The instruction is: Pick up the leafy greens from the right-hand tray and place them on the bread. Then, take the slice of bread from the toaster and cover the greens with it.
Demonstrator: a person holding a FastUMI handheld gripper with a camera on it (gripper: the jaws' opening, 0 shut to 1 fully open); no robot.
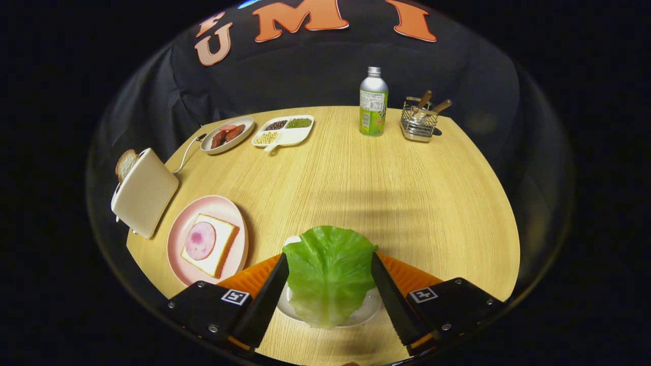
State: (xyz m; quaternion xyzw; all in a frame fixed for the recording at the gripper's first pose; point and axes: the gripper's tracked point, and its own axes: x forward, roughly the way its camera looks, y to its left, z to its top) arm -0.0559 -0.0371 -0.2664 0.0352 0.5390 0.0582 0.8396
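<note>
1. The gripper point(329, 284) stands wide, a finger on each side of the lettuce leaf point(329, 274); whether the pads actually touch its edges is hard to tell.
2. The leaf lies over a white tray point(363, 314).
3. Left of the leaf, a pink plate point(178, 239) carries a bread slice point(224, 244) topped with ham point(200, 241).
4. Further left of the leaf, a toaster point(145, 193) holds another toast slice point(125, 163).

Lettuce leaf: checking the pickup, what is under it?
A white plate peeks out around the lettuce leaf; its middle is covered. The gripper fingers flank the leaf, grip unclear.
</note>
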